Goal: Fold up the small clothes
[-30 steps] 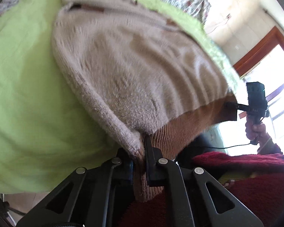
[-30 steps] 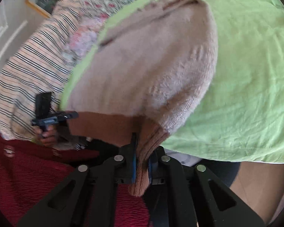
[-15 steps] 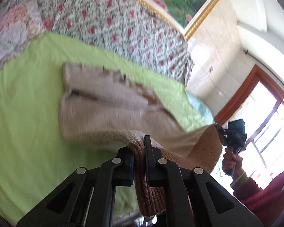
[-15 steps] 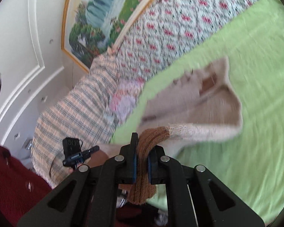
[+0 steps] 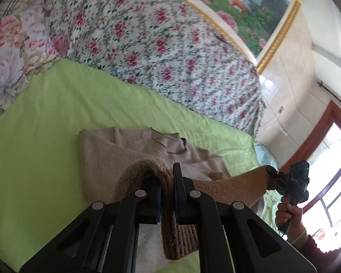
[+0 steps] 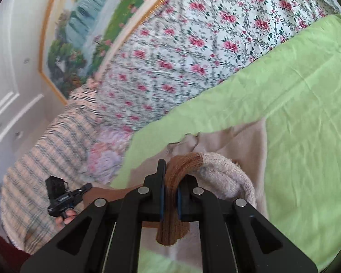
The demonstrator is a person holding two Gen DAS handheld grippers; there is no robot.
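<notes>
A small beige knit sweater point(image 5: 106, 150) with a brown ribbed hem lies on the green sheet point(image 5: 38, 118). My left gripper point(image 5: 167, 182) is shut on one hem corner, held above the sweater's body. My right gripper point(image 6: 169, 177) is shut on the other hem corner point(image 6: 186, 161). The brown hem point(image 5: 234, 186) stretches taut between the two grippers. The right gripper also shows in the left wrist view point(image 5: 291, 184), and the left gripper in the right wrist view point(image 6: 63, 195). The sweater's collar end point(image 6: 243, 136) rests flat on the sheet, farther up the bed.
A floral quilt point(image 5: 161, 41) is heaped beyond the green sheet. A striped blanket point(image 6: 45, 150) and floral pillow point(image 5: 9, 52) lie at the left. A framed painting point(image 5: 243, 4) hangs on the wall. A window point(image 5: 329, 170) is at the right.
Both grippers have lifted the hem up and carried it forward over the sweater's body toward the collar. The views tilted up from the sheet toward the quilt and wall.
</notes>
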